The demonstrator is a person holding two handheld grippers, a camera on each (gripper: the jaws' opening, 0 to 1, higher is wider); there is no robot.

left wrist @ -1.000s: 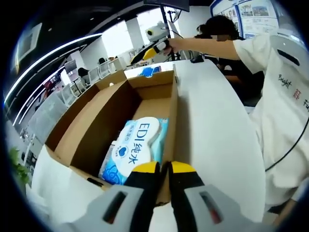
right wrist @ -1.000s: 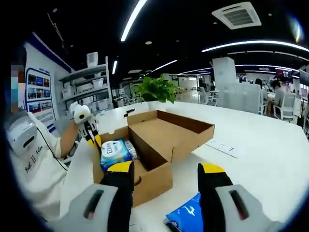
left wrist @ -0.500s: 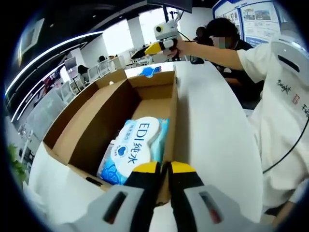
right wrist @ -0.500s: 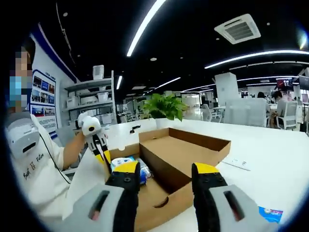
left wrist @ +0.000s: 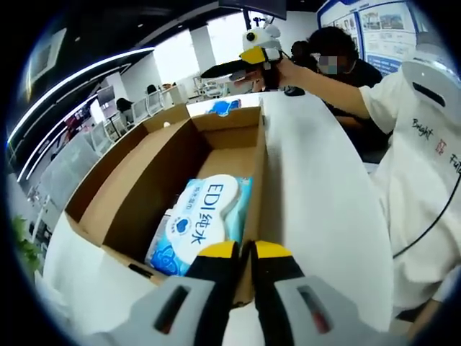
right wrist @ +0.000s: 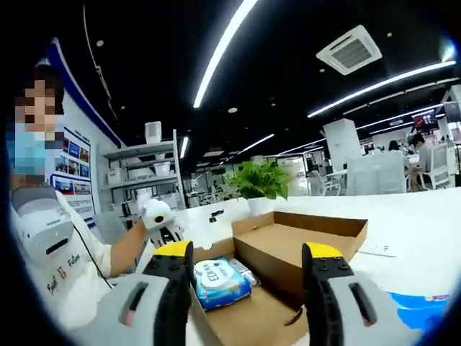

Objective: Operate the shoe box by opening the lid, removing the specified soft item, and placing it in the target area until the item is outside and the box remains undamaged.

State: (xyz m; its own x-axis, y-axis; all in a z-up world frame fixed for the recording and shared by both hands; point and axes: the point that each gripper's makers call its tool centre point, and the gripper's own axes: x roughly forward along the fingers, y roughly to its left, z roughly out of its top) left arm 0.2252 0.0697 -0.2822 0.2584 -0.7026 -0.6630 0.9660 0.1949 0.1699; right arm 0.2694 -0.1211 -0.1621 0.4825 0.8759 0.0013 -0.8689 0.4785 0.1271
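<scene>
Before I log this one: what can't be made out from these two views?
- Left gripper view: the left tool covers the box wall; a grip on it cannot be told.
- Right gripper view: the blue packet is cut off by the picture's edge.
- The wipes pack label's small print is unreadable.

Left gripper view is looking down and along the open shoe box (left wrist: pixel 180 180) from close at its near end, facing across the white table (left wrist: pixel 317 194); the right gripper (left wrist: pixel 245 61) is showing at 12 o'clock. Right gripper view is looking from the opposite end, low and level, back over the shoe box (right wrist: pixel 288 252) toward the left gripper (right wrist: pixel 169 234) at 9 o'clock. Both views are sharing the box interior and the wet-wipes pack (left wrist: pixel 198 220) (right wrist: pixel 220 282).
</scene>
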